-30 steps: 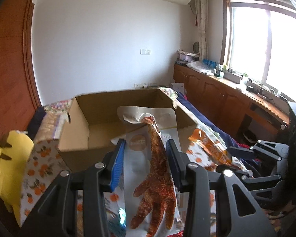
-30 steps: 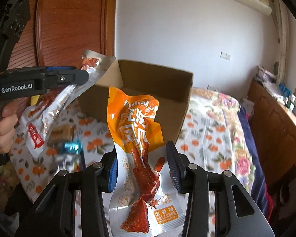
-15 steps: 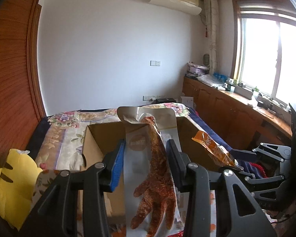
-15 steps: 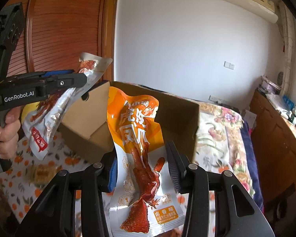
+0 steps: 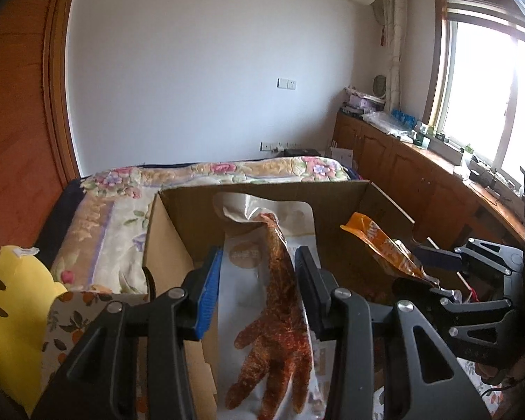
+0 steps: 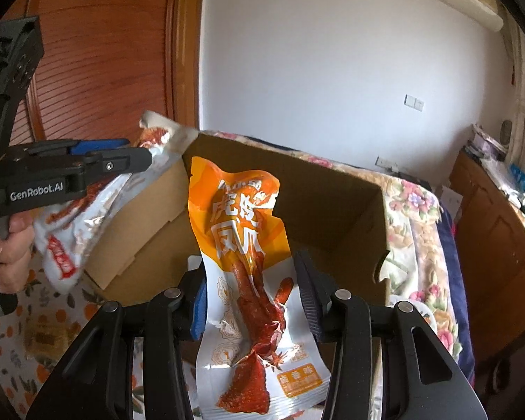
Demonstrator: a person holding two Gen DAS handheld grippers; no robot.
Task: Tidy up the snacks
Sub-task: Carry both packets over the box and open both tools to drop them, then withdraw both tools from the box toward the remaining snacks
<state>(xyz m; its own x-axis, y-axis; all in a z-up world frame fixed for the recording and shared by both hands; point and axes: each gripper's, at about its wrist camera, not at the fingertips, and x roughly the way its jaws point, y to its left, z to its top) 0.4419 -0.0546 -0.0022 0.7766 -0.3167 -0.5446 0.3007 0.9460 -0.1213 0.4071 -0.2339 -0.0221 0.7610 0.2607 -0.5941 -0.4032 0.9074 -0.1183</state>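
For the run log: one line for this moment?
left gripper: holds clear packet | right gripper: holds orange packet | both at cardboard box

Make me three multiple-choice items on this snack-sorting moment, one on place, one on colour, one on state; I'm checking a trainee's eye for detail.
1. Where does the cardboard box stand?
A. on a wooden desk
B. on the floral bed cover
C. on the windowsill

2. What colour is the top of the packet in the right tool?
A. orange
B. green
C. black

3. How is the white packet in the left tool held?
A. lying loose in the box
B. clamped between the tool's fingers
C. resting on the yellow cushion

Answers: 1 B, the floral cover runs under and behind the box. 2 A, its upper half is orange with white characters. 3 B, both fingers press its sides above the box.
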